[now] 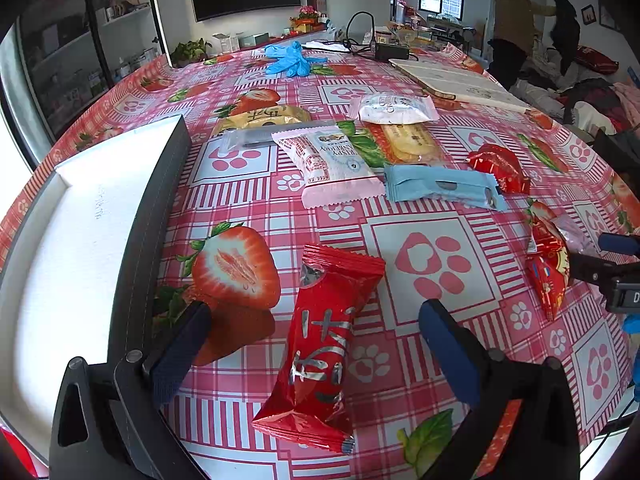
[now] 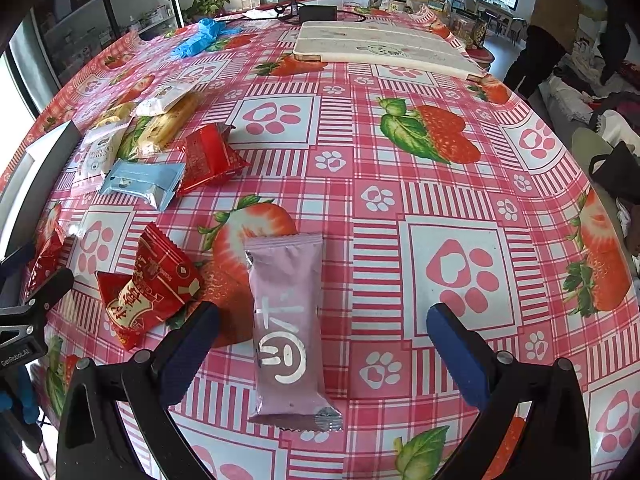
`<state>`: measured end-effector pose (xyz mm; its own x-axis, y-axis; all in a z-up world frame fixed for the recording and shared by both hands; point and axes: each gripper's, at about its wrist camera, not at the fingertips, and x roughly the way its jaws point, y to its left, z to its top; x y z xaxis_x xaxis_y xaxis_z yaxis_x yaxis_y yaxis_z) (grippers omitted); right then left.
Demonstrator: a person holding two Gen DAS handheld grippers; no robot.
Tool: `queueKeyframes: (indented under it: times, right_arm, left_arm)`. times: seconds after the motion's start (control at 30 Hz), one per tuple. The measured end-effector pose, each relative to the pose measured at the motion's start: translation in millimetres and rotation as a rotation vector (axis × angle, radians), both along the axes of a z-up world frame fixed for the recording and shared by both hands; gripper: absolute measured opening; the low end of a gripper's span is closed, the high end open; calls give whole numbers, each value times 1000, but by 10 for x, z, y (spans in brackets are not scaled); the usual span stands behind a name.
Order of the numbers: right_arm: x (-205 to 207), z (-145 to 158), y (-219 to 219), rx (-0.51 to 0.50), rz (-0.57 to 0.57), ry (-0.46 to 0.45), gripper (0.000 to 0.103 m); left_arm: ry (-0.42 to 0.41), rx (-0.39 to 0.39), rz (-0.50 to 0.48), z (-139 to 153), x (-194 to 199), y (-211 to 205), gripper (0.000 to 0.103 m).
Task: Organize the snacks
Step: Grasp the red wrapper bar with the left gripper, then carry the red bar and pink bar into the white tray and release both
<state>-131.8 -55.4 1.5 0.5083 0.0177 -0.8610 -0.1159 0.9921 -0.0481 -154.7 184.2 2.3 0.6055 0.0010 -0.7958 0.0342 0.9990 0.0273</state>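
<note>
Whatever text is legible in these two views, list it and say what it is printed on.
"GenRobot.AI": on the left gripper body, in the right wrist view.
"CRISPY": upside down on the white and pink packet.
Red packet: large silver Chinese characters, not readable with certainty.
Pink packet: a silver logo and strokes only.
All other wrappers: too small or blurred.

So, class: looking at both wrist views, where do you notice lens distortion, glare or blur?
Left wrist view: fisheye bends the tablecloth grid and black tray edge into curves; glare glints on the red snack packet. Right wrist view: same bulging, dark corner vignetting, shine on the pink snack packet; the person far back looks soft.
</note>
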Motion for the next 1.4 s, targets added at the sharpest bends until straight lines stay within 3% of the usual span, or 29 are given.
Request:
queueKeyframes:
  times: [0.2,0.43,0.5,0.6,0.63,0.67,0.7,0.73,0.8,0.9,1.07,1.4]
  right_arm:
    - [143,14,22,-12,-15,88,103]
    - [220,14,18,-18,-19,155,103]
    - [216,14,20,-18,-28,157,103]
    - [199,27,48,-17,-23,153,95]
    - [175,46,65,-17,-13,146,91]
    - [141,71,80,-17,-4,137,80]
    - [111,87,88,-16,2,133,67]
    - [92,105,102,-16,6,129,59]
    - [45,130,111,-12,15,124,32]
    - [-23,133,73,24,20,121,26]
    - [-137,165,-30,128,14,119,26]
    - [-156,213,0,133,31,134,26]
  left_arm:
    - [23,-4,4,6,42,9,103]
    - [138,-18,9,27,142,13,98]
    - [151,-15,-9,55,133,-26,90]
    - [162,-9,-51,109,92,-119,67]
    - [166,-5,-62,124,83,-152,54]
    - [169,-5,-74,141,76,-186,35]
    - [170,-4,-79,151,70,-207,25]
    - [175,0,-82,156,64,-231,23]
    - [182,-2,-82,163,47,-254,22]
    - [192,-38,-76,192,-8,-239,22]
    - [174,-38,-75,322,-73,-228,22]
    - [131,-29,-89,525,-149,-246,22]
